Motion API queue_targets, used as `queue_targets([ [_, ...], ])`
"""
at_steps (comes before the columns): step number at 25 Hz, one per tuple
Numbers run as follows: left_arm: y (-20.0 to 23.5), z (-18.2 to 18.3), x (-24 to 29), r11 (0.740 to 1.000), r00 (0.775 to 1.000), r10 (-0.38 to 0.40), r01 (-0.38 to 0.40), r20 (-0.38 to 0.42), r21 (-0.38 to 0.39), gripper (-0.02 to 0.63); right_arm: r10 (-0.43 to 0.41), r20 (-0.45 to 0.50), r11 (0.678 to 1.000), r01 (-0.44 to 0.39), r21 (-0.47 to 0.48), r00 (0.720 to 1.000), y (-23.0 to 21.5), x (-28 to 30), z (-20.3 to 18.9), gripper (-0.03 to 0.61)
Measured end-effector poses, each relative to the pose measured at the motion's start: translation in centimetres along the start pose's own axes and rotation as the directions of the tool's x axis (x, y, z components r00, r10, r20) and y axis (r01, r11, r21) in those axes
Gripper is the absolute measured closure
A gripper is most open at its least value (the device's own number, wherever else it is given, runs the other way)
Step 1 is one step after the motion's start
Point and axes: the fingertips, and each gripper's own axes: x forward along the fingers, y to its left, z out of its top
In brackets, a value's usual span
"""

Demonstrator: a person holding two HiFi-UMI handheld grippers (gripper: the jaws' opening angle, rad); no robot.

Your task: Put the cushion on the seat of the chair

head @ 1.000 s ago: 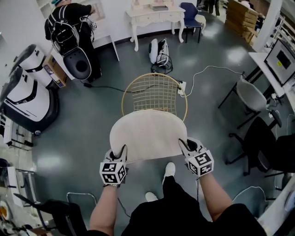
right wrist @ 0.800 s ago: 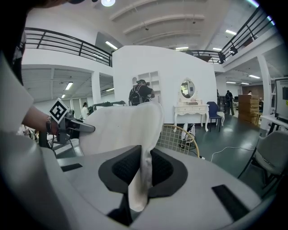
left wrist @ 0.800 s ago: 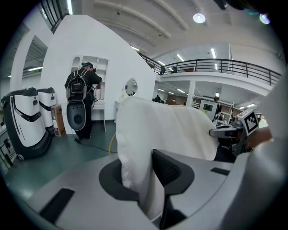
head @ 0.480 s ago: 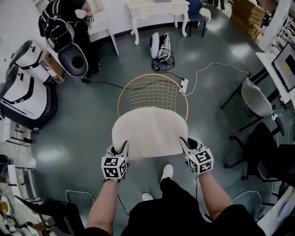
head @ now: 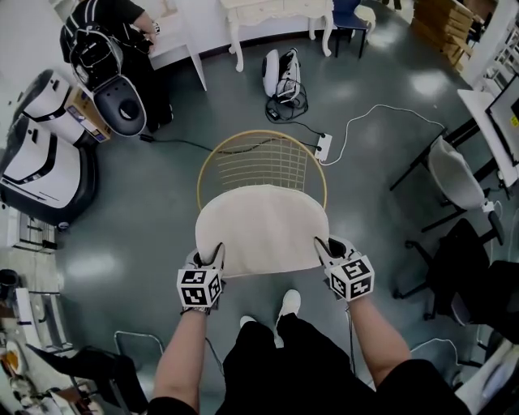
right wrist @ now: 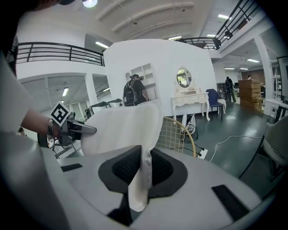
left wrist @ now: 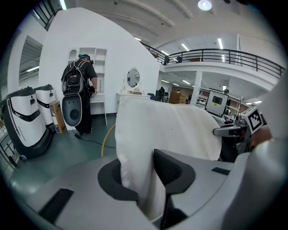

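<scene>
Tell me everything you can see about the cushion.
The cushion is cream, soft fabric, rounded at the far edge, held roughly flat over the gold wire chair. The right gripper pinches its near right corner; its near left edge sits between the jaws of the left gripper, which have just been opening. Whether it touches the seat is unclear.

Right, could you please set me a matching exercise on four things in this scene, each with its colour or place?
Things:
1. cushion
2. chair
3. power strip
4. dressing table

Colour or place:
a. lying on the floor just beyond the chair, on a white cable
b. gold wire frame
c. cream
d. standing at the far wall

Pairs: 1-c, 2-b, 3-a, 4-d
</scene>
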Motion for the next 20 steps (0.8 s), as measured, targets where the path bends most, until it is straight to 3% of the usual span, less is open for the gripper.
queue_targets([
  [4,0.1,-0.8,1.7,1.0,1.0,0.001,-0.002,-0.025,-0.03,0.491,-0.004,-0.021,1.0,0.004,0.0,1.0,-1.0,0.9,-0.7,0.522],
  [20,2.9,-5.1,9.4,0.999,0.994,-0.032,0.03,-0.106,-0.018,0.482,-0.044,-0.099,0.998,0.049,0.05,0.994,-3.9,7.4,-6.3,0.52],
])
